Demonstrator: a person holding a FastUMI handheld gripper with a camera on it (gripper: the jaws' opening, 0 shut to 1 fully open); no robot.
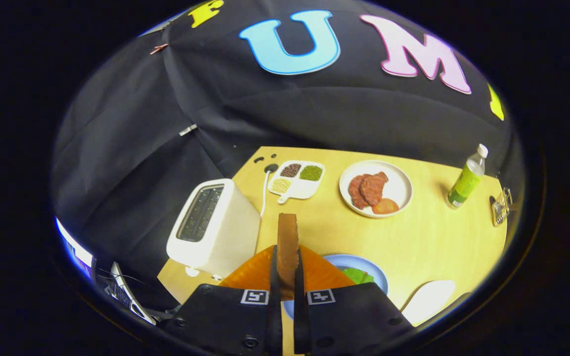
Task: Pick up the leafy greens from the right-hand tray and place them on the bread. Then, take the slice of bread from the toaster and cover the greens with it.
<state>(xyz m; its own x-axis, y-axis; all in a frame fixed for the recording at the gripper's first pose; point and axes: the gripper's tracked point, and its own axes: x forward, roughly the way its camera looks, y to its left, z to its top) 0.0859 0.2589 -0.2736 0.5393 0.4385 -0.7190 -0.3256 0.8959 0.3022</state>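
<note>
Pale wood-look bench [428, 237], matt and smooth. Glossy plastic toaster [215, 230] with dark metal slots. Rough, matt brown bread [287, 242], pinched edge-on between both fingers of the claw [285, 277]. Glazed white plate [396, 188]; smooth blue plate [364, 264] under crinkled greens [356, 275]. Clear plastic bottle [467, 180]. Matt, creased black cloth wall [131, 148].

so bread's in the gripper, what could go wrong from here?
1. The gripper pinches the bread slice on edge, upright; it may slip or land tilted.
2. The leafy greens on the blue plate sit off to the side of the fingers; a straight drop could miss them.
3. The toaster stands close; a swing might clip it.
</note>
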